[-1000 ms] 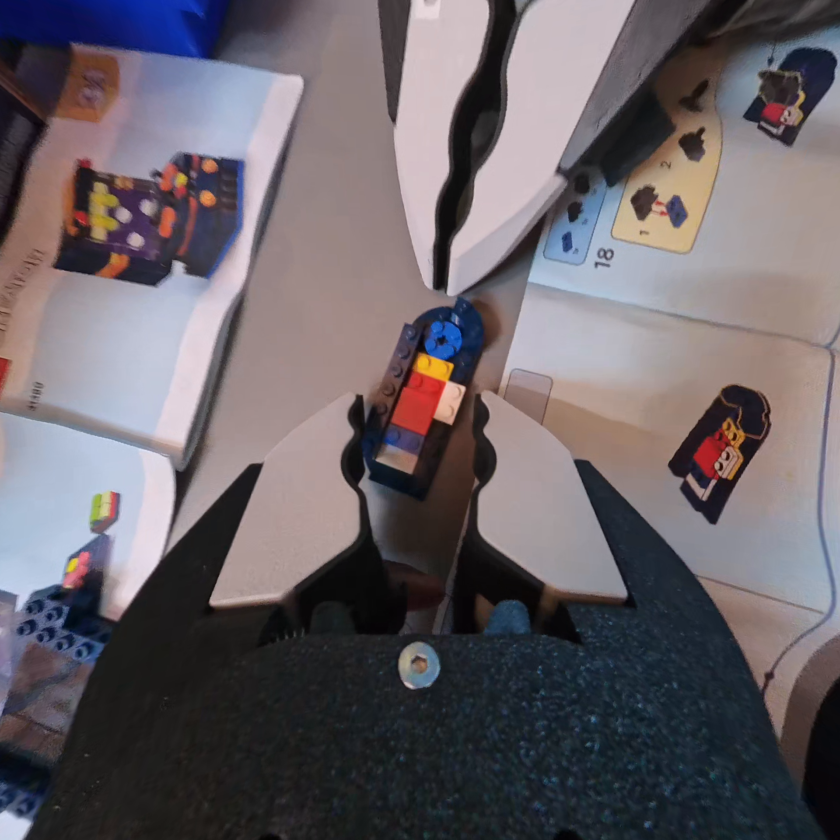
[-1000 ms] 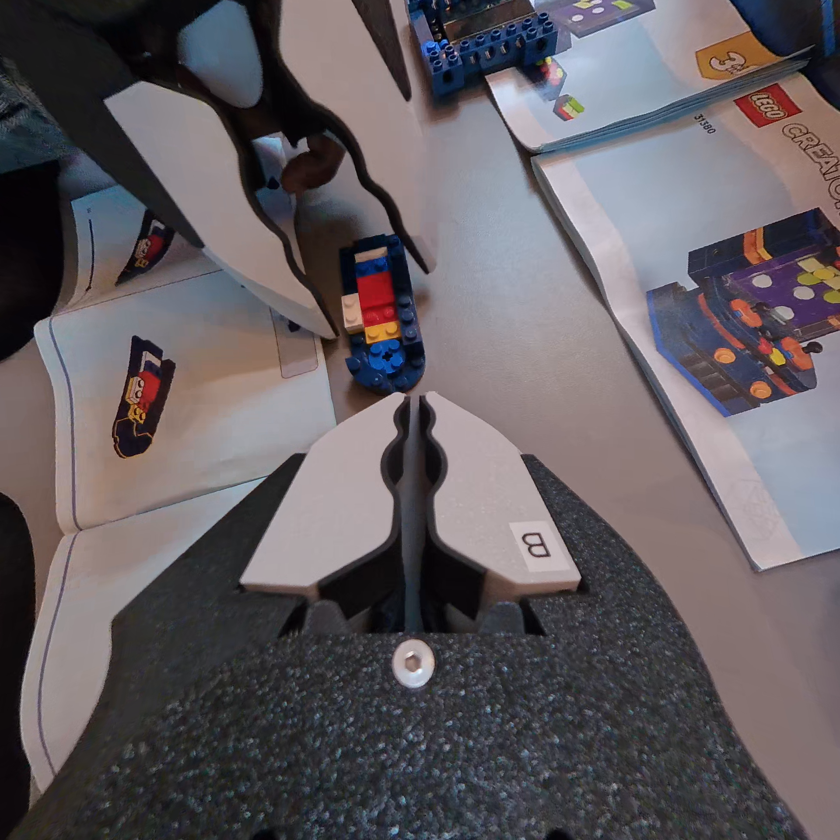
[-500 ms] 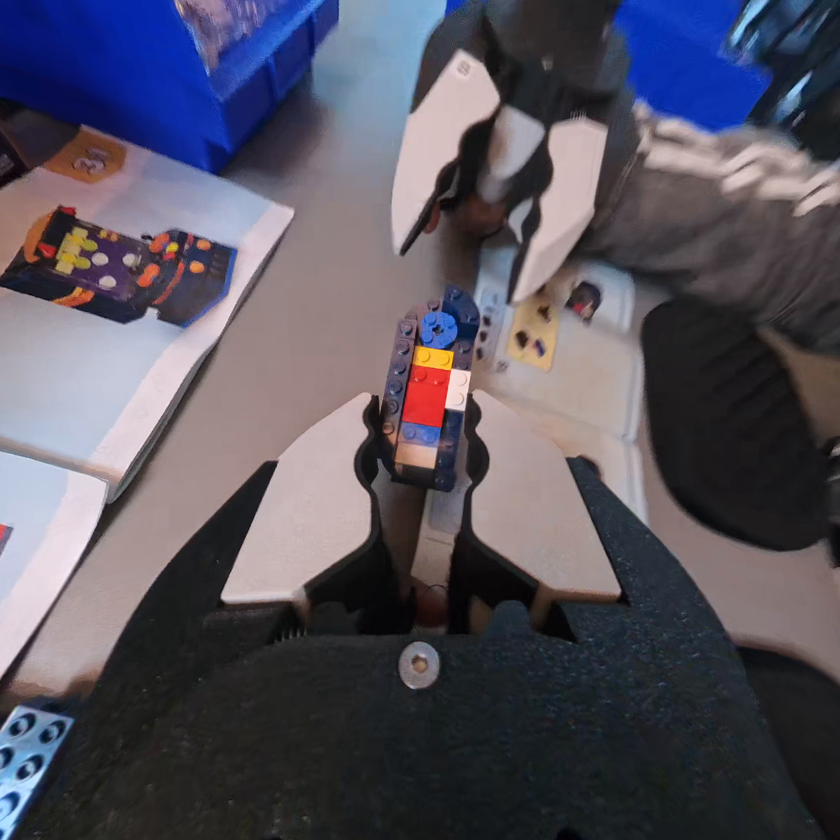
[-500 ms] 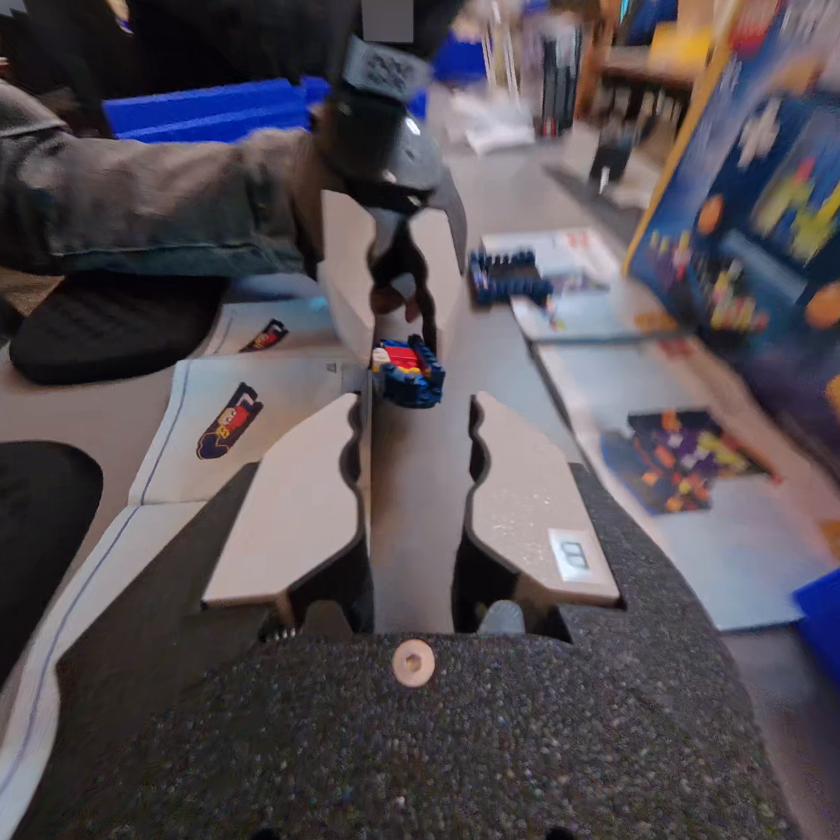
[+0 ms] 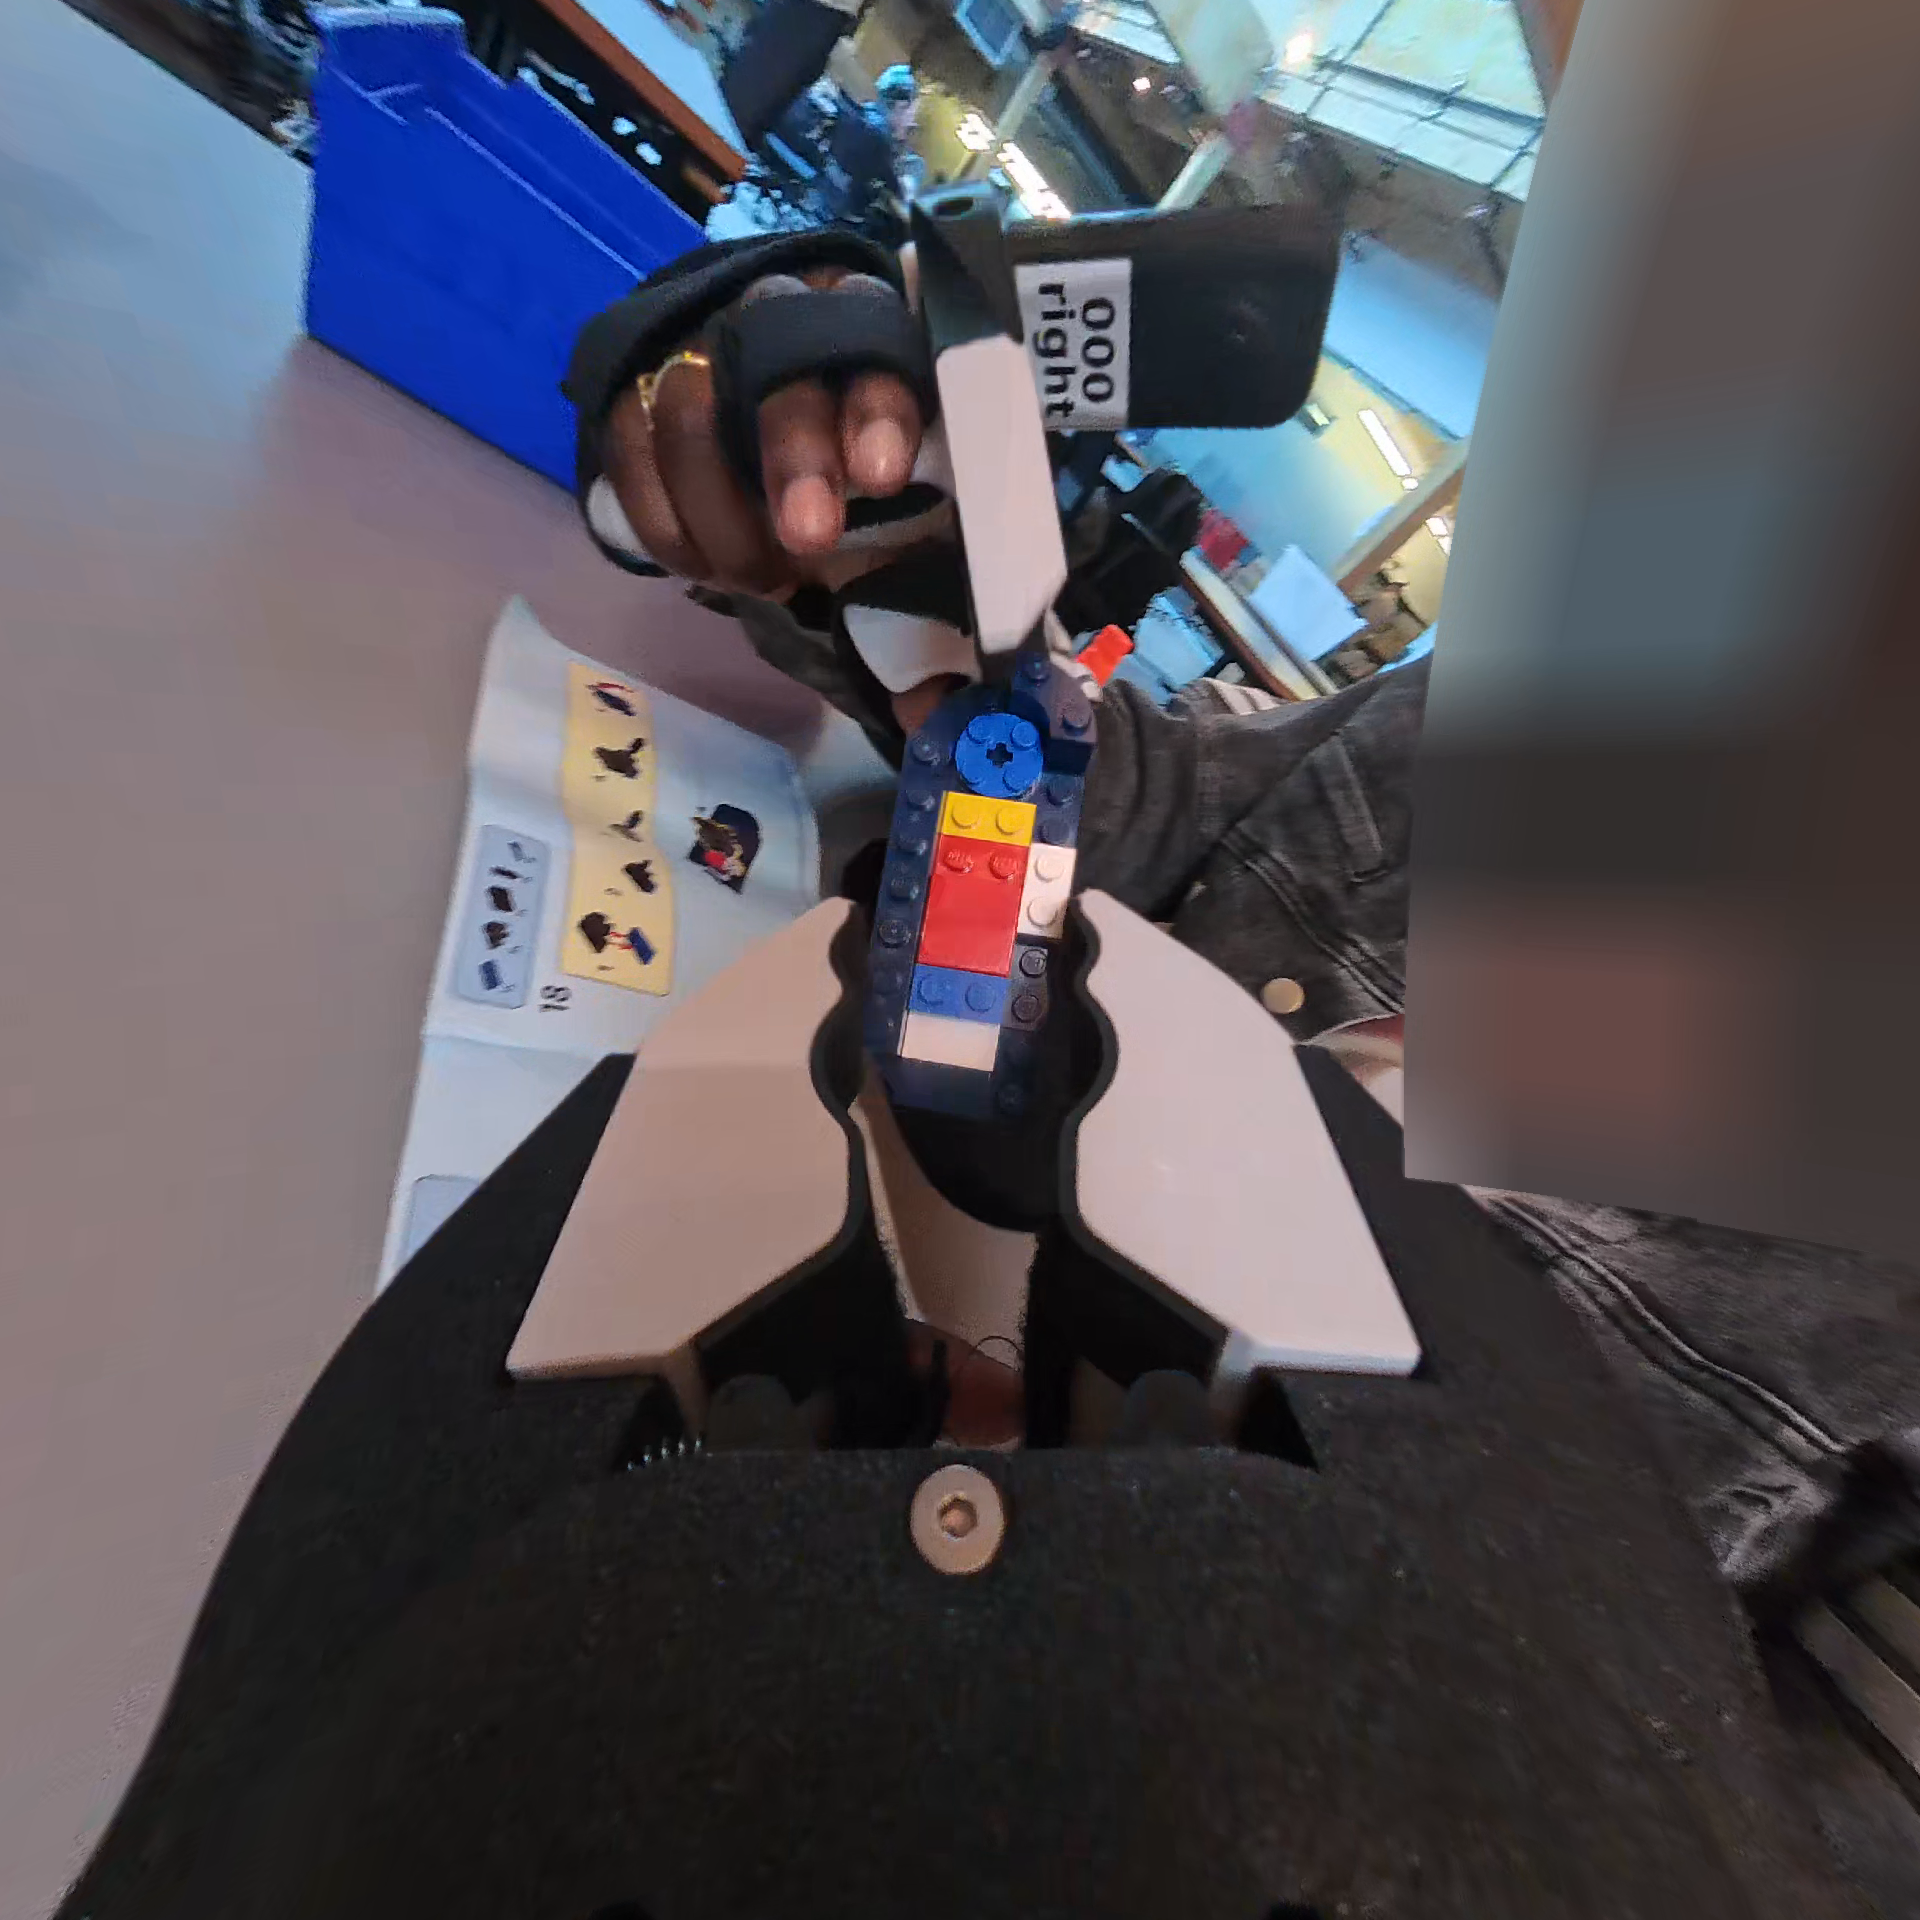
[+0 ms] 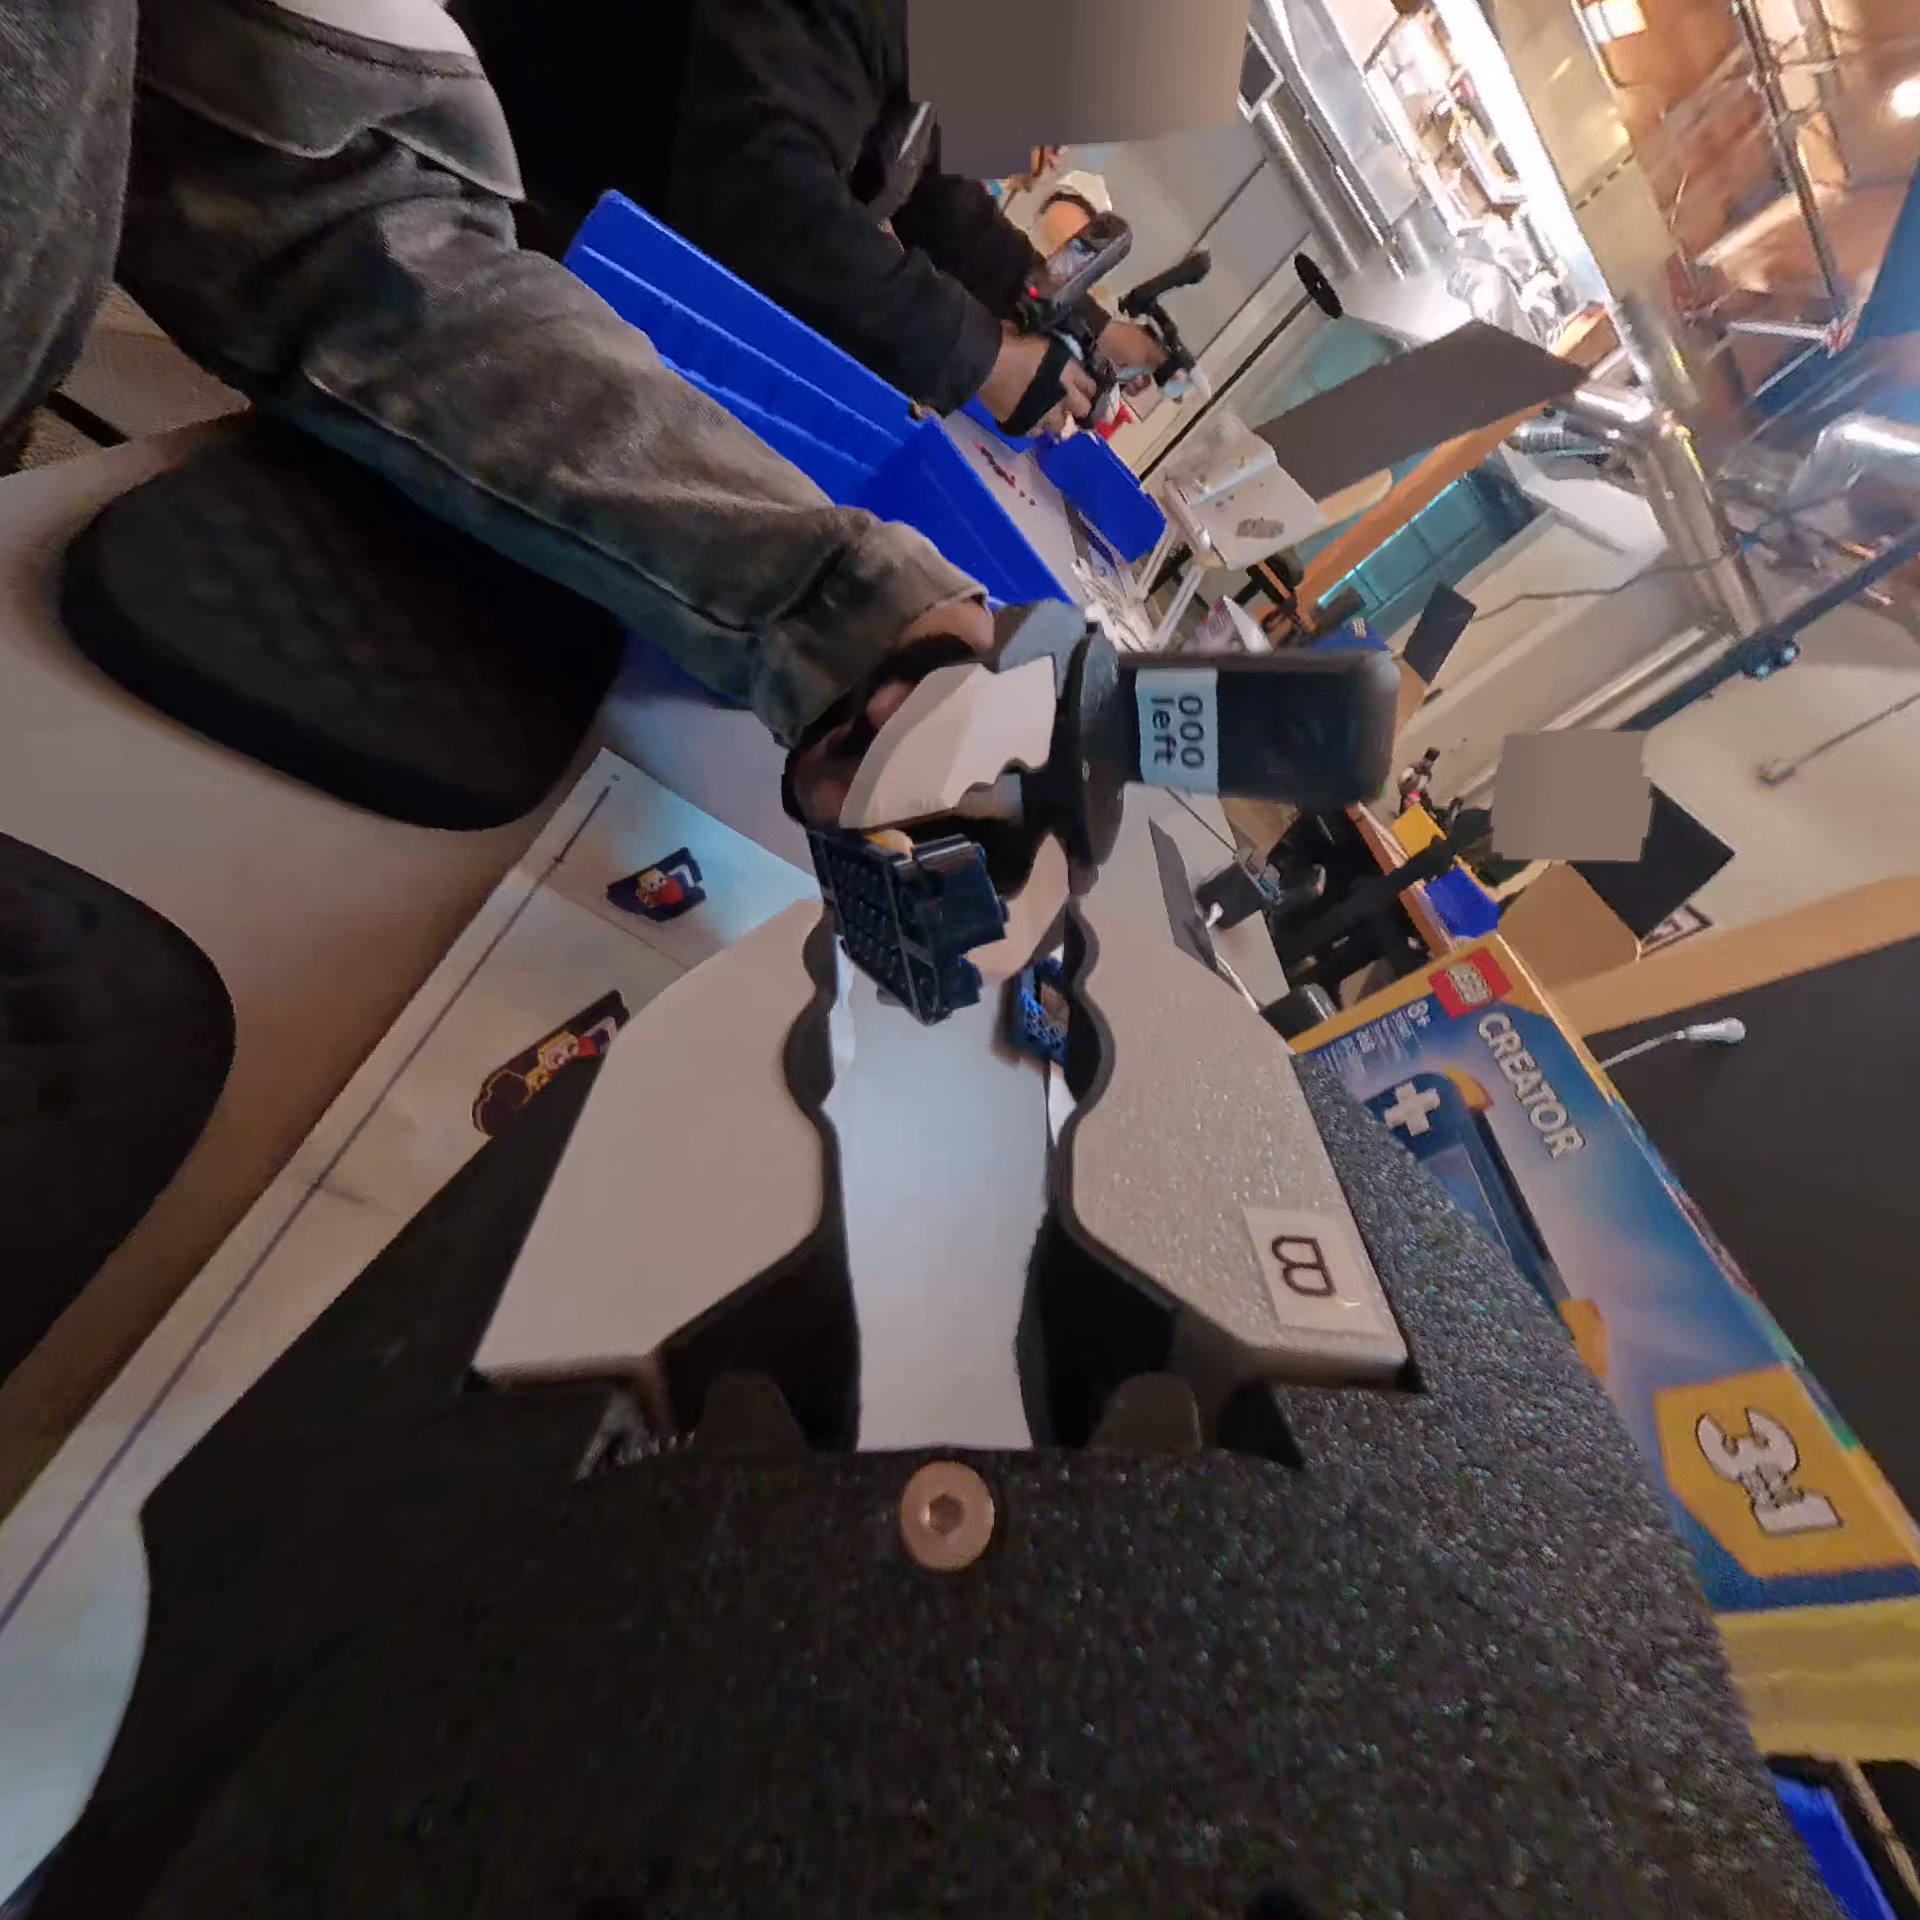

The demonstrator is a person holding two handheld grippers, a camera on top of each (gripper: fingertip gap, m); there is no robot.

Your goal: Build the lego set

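The left gripper (image 5: pixel 961 971) is clamped across the long sides of a dark blue brick assembly (image 5: pixel 971 904), lifted clear of the table (image 5: pixel 208 623), booklet (image 5: pixel 582 883) at 9 o'clock. The right gripper (image 6: pixel 945 966) is spread, nothing gripped; one finger (image 5: pixel 1003 520) appears at the assembly's 12 o'clock tip. Judged light, rigid, but separable at the studs; the plate edges are best gripped.
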